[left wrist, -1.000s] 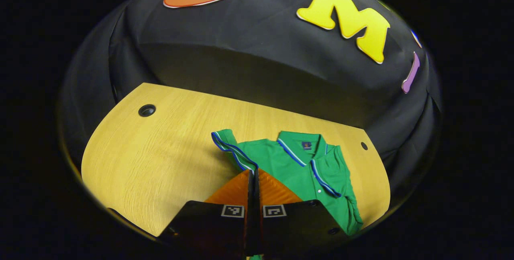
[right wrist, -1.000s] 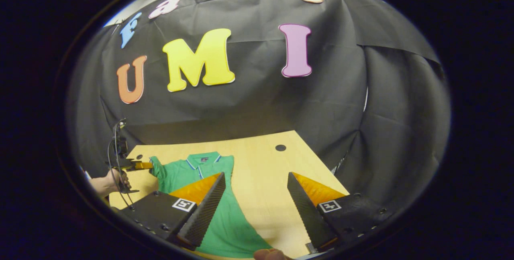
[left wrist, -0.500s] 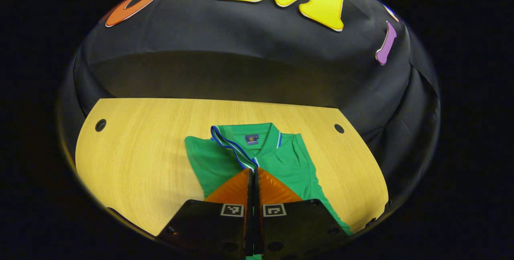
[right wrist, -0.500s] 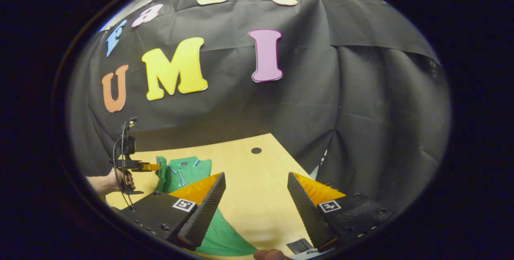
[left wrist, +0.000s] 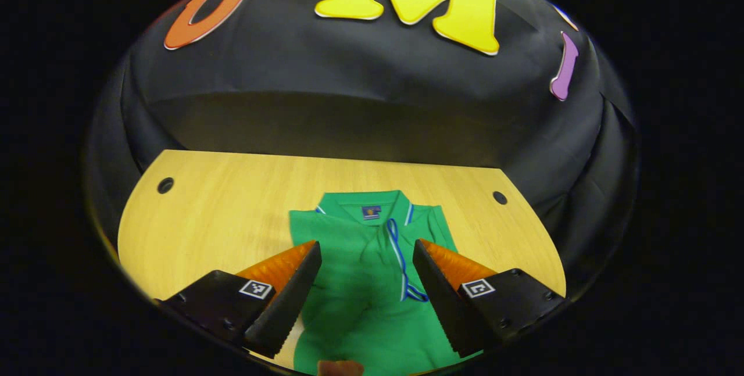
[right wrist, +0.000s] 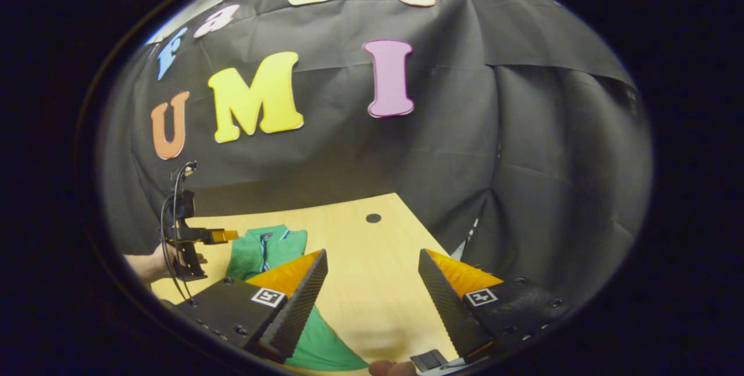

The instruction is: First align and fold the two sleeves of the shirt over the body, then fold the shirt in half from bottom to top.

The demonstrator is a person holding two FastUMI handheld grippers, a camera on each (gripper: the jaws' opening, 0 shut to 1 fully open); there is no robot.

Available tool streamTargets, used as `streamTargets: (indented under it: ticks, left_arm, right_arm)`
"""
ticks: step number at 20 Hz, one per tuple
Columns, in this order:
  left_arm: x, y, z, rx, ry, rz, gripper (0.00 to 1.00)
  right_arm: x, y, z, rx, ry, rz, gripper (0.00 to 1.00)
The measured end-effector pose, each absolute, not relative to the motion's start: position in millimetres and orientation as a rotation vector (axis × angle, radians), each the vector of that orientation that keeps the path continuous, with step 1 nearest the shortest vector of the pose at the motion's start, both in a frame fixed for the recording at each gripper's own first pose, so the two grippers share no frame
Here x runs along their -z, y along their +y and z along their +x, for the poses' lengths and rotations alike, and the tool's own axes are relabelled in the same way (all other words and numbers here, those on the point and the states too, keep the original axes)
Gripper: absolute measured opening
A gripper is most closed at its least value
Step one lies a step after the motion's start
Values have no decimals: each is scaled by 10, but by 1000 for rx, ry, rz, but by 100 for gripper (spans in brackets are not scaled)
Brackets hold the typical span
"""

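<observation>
A light wooden table (left wrist: 232,207) with round holes (left wrist: 165,185) near its corners, against black cloth

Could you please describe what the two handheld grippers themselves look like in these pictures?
The left gripper and right gripper each have two wedge-shaped fingers with ridged inner faces on black bodies carrying square black-and-white markers. Seen farther off in the right gripper view, the left gripper has looping black cables.

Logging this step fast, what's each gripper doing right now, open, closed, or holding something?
Left gripper: jaws open, holding nothing, above the green shirt.
Right gripper: jaws open, holding nothing, over the table.
</observation>
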State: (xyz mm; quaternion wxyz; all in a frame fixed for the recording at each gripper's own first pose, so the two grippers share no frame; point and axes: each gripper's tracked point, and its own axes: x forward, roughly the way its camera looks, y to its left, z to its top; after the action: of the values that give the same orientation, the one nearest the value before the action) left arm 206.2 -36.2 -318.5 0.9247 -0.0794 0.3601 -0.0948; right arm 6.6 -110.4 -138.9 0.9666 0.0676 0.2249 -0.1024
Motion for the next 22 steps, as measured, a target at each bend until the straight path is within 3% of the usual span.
streamTargets:
  ticks: [5, 12, 22]
  left_arm:
    - [2878, -41, 1789, 132, 682, -157, 100]
    - [2521, 267, 905, 95, 652, -105, 100]
    - [3431, 668, -959, 136, 1015, -37, 100]
  right_arm:
    - [1444, -785, 258, 66, 454, 83, 96]
    - [1876, -383, 228, -188, 525, -41, 97]
    - [3097, -453, -580, -253, 859, -117, 97]
